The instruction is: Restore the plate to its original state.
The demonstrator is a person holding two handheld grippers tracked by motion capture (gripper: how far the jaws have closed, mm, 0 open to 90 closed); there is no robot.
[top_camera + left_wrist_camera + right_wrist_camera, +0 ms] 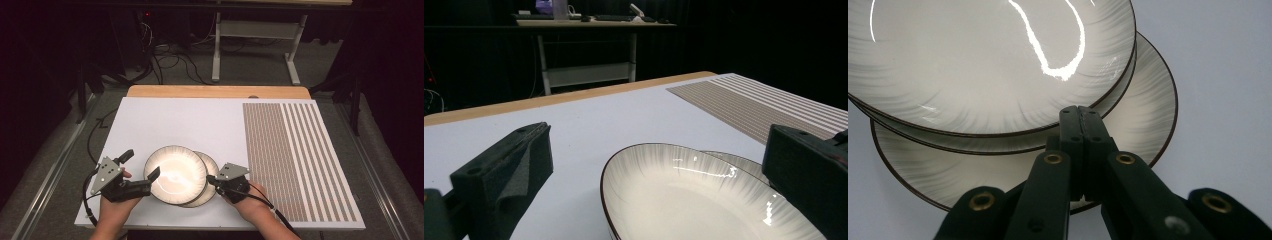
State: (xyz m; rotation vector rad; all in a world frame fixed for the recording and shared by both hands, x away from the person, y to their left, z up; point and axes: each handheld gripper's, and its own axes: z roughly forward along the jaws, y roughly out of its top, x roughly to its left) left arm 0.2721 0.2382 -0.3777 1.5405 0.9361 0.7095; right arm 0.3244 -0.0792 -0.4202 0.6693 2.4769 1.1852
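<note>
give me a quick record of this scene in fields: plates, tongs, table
plates: top plate lies offset on the lower plate; the right gripper view shows a third rim between them
plate look: pale, glossy, dark rim
left tongs: open, jaws either side of the top plate's near-left rim, not pressing
right tongs: shut, tip at the stack's right edge, over the lower plate
table: white sheet over a wooden top
striped mat: right part of the table, apart from the plates

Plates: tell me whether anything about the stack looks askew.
The stack is uneven. The top plate sits shifted to the left, so the bottom plate sticks out on the right. The right gripper view shows three rims, none lined up. No chips or spills show.
</note>
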